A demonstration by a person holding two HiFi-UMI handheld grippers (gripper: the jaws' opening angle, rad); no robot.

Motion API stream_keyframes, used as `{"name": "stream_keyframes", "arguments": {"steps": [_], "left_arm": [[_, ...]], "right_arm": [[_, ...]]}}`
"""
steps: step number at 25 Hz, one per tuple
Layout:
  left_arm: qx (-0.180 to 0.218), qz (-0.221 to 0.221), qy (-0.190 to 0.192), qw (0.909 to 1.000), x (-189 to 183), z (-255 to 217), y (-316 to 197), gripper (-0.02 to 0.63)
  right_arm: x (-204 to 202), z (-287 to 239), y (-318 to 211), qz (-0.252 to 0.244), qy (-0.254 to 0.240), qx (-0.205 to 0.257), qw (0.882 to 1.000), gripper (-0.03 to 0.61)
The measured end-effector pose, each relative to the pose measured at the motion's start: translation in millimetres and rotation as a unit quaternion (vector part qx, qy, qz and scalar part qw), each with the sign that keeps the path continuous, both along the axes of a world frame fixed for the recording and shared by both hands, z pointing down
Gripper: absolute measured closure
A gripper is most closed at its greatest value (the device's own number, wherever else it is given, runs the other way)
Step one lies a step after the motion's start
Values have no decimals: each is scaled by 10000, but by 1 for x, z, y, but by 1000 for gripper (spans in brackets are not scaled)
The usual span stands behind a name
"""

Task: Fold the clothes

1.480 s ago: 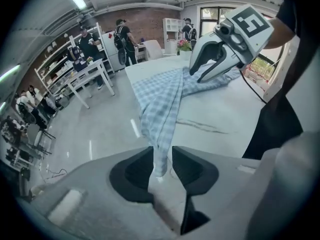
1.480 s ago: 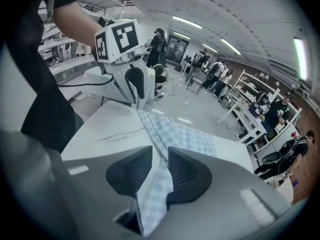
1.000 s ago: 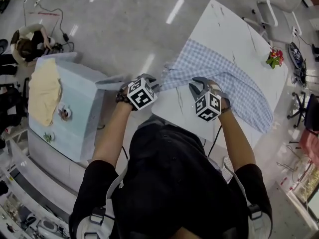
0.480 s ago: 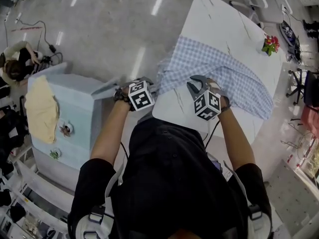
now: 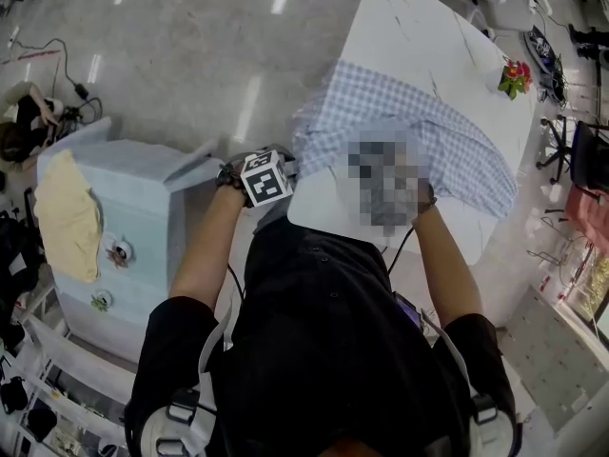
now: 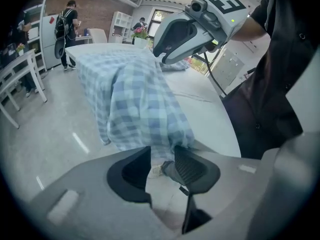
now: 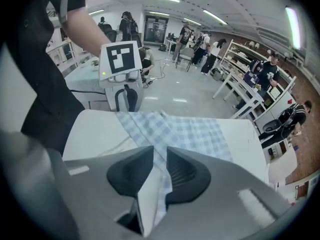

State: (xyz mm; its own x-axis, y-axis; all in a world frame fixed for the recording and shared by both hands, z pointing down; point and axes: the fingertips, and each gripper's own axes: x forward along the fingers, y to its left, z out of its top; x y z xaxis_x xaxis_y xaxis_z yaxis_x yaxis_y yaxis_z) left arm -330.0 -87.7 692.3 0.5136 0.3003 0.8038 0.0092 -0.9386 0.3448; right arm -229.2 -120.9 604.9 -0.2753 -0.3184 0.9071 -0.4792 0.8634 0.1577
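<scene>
Over the near corner of the white marble-patterned table, the head view shows a blue-and-white checked cotton garment spread slantwise. Its long axis runs from the near left corner, where a fold hangs off the edge, towards the far right side. The left gripper sits at that hanging fold, beside the table edge. The person's right forearm reaches to the garment's near hem further right. A pale blue cabinet carrying a yellow cloth stands close on the left of that gripper, and a small pot of red flowers stands well clear at the far end. Left gripper view: the jaws have just been opening and stand a little apart, with the hanging hem between them and seemingly not pinched. The garment rises ahead and above, and the right gripper is set on it beyond. Right gripper view: the jaws are drawn narrow and clamp a fold of the hem, the cloth running ahead over the tabletop. Judgement: the right hand has the firmer hold; the left must take the corner, with only the cabinet and table edge crowding it.
</scene>
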Motion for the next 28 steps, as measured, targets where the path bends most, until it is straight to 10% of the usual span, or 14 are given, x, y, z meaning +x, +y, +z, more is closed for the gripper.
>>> {"name": "stream_keyframes", "arguments": {"steps": [4, 15, 28], "left_arm": [[21, -93, 143, 9999, 8, -5, -3, 607], [679, -737, -654, 9928, -56, -67, -21, 607], [502, -791, -1046, 9901, -54, -77, -23, 606]], "right_arm": [[13, -5, 10, 74, 3, 7, 10000, 488], [41, -13, 1, 135, -342, 203, 9991, 489], [4, 6, 27, -1711, -19, 871, 9814, 479]]}}
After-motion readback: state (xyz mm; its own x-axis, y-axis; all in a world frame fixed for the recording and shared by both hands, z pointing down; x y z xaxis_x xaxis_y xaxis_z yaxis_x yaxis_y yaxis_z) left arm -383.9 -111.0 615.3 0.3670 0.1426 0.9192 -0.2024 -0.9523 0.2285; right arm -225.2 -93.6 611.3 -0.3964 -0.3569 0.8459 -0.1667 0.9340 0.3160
